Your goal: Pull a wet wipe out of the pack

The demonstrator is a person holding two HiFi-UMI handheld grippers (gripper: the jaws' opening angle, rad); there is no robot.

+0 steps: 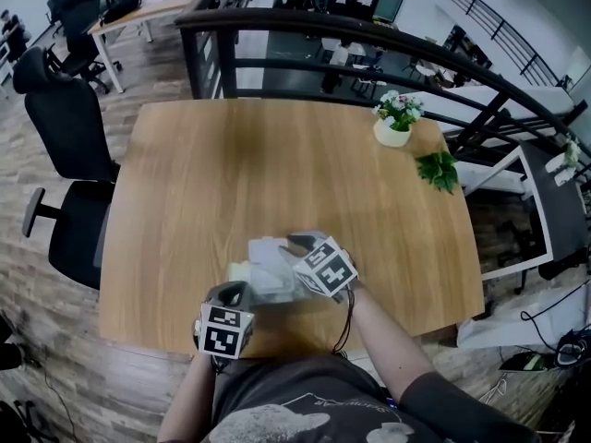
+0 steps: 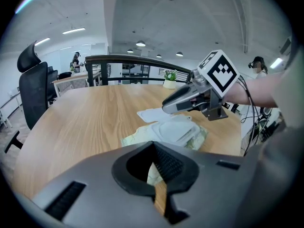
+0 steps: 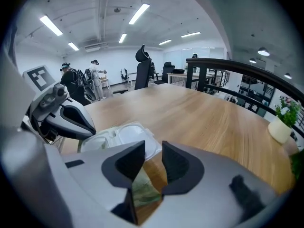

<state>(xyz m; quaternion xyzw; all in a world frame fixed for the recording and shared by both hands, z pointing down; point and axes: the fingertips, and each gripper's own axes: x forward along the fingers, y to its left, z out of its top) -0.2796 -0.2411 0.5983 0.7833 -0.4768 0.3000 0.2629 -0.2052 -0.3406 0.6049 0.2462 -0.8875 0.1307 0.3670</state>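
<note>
Wipe pack — edge within closed left gripper, just under right gripper — jaws apart

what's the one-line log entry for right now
left gripper: shut on pack edge | right gripper: open, over pack | lid: open

A big wooden table has a little white pot of flowers and a green leafy sprig near its far right corner, with a black chair on its left and a black rail behind.
</note>
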